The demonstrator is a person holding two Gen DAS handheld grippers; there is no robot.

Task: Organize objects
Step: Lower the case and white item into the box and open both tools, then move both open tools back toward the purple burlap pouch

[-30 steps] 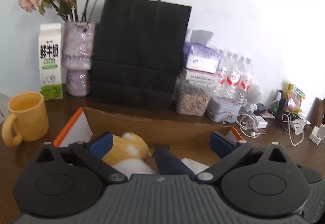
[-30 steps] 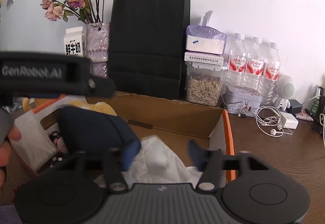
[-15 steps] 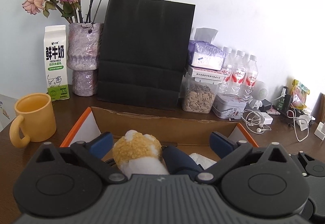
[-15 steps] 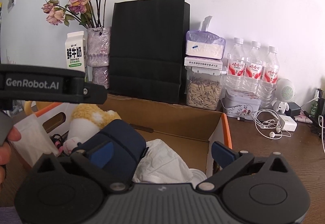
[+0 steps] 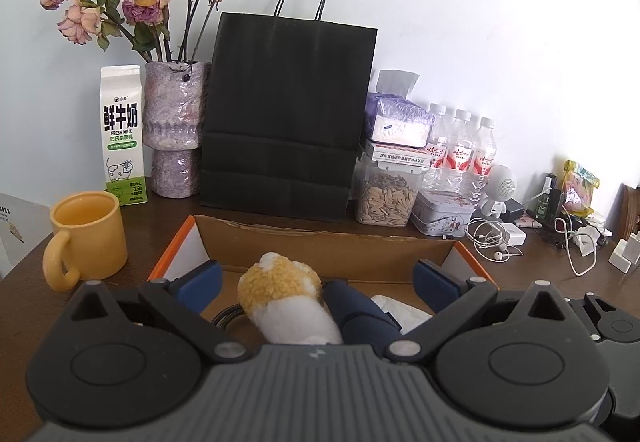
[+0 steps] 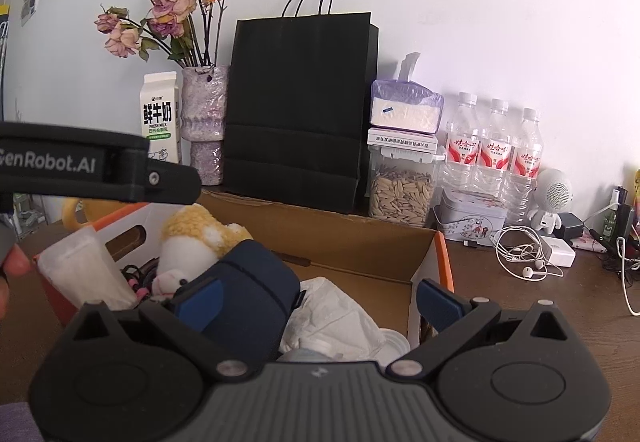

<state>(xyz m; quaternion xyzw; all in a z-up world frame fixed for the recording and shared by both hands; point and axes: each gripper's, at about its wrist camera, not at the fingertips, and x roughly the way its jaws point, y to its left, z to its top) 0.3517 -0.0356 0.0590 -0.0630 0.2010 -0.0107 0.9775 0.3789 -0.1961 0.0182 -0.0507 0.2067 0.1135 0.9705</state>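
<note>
Both of your grippers hang over the open cardboard box with orange-edged flaps (image 6: 430, 266), and both sets of jaws stand wide apart with nothing between them: the left gripper (image 5: 316, 280) is above the fluffy yellow-and-white plush toy (image 5: 286, 300), the right gripper (image 6: 318, 298) above the navy-blue fabric pouch (image 6: 250, 290) and the crumpled white plastic bag (image 6: 332, 316) beside it. All three lie inside the box, the plush toy leaning against the pouch, with a tangle of dark cable (image 6: 138, 274) and a frosted white packet (image 6: 86, 274) at the left end. The plush toy looks light and very soft, so it should squash under the pads and is unlikely to slip; take it across the body or the head, where there is bulk to close on, not by a loose tuft. The pouch looks firmer and heavier, with smooth cloth that may slide, so grip it across a narrow edge or the seam. The plastic bag is limp and slippery; pinch a bunched fold, and expect whatever is inside to sag. Nothing in the box looks fragile, though you cannot tell what the bag holds. Keep clear of the yellow ceramic mug (image 5: 86, 236) standing on the dark wooden surface (image 5: 532, 270) just left of the box
</note>
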